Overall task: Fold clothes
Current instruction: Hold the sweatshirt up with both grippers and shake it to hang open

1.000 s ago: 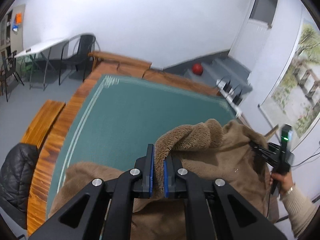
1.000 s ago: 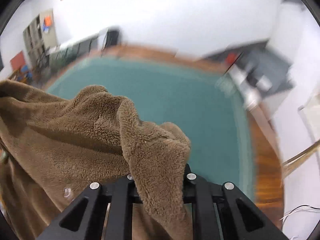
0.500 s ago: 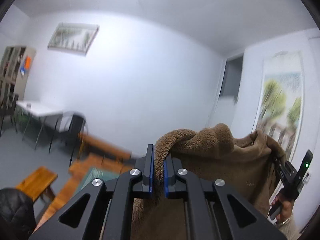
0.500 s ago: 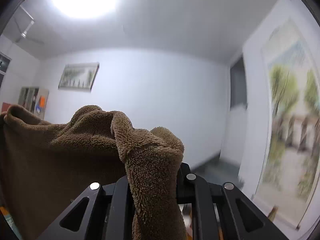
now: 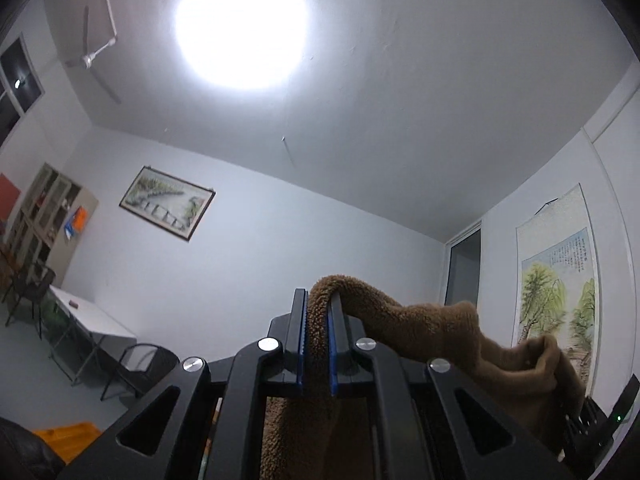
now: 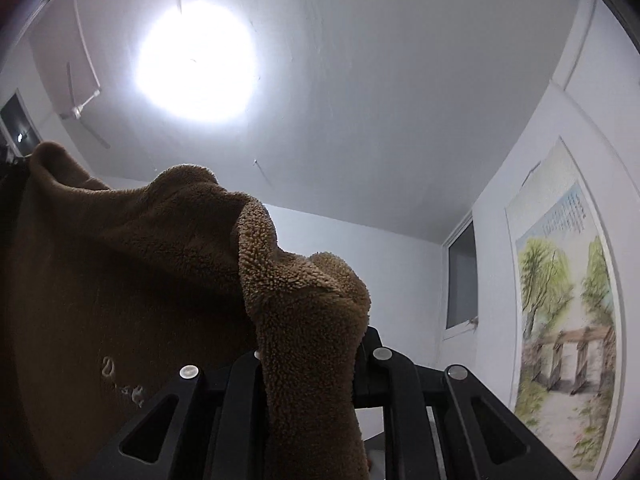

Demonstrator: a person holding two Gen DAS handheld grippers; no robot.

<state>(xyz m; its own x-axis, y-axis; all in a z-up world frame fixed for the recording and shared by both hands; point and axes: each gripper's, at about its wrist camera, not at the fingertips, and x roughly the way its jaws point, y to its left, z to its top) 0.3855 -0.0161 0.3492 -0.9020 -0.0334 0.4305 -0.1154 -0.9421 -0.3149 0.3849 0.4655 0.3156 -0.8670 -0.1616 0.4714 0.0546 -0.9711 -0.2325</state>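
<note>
A brown fleece garment (image 5: 432, 328) is held up in the air between both grippers. My left gripper (image 5: 316, 320) is shut on one fold of it, the fleece pinched between the blue pads. From there the cloth stretches right to the other gripper (image 5: 600, 432) at the lower right edge. In the right wrist view my right gripper (image 6: 310, 352) is shut on a thick bunch of the fleece garment (image 6: 132, 280), which drapes over the fingers and spreads to the left, hiding the fingertips. Both cameras tilt up at the ceiling.
A bright ceiling lamp (image 5: 240, 24) and a ceiling fan (image 5: 90, 58) are overhead. A framed picture (image 5: 168, 208) hangs on the far wall, a scroll painting (image 5: 560, 304) on the right wall. A white table (image 5: 92, 320) and a dark chair (image 5: 140, 368) stand lower left.
Both grippers have swung upward with the garment. The green-topped table dropped out of view and the ceiling now fills both views. The cloth stays pinched in both.
</note>
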